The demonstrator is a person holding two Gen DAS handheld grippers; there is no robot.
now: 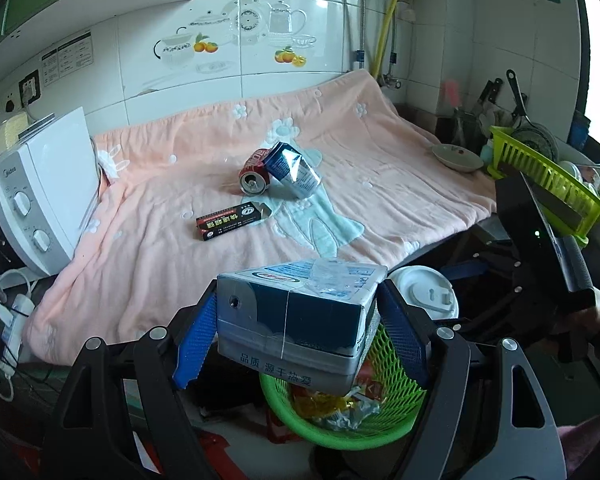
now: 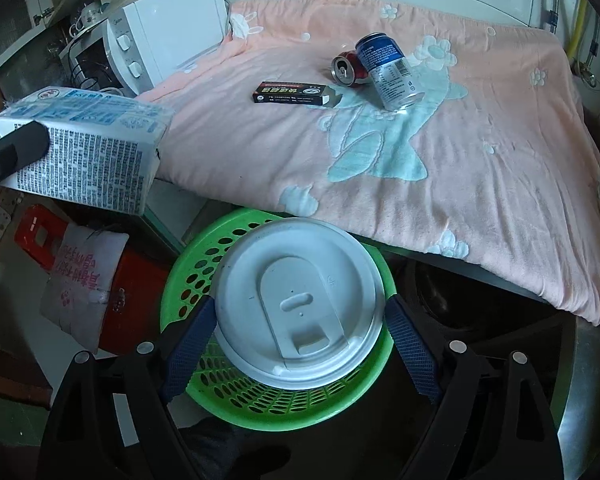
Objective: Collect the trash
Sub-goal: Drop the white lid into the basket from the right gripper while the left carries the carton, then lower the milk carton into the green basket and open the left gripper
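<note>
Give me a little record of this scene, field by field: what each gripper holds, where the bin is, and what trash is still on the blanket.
left gripper: shut on carton, over the basket
right gripper: shut on lidded cup, over the basket
basket: green, below the blanket's front edge, wrappers inside
left on blanket: red can, blue can leaning on it, black box
beside blanket: white oven

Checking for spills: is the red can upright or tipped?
Tipped. The red can lies on its side on the pink blanket, its opened top facing sideways.
</note>
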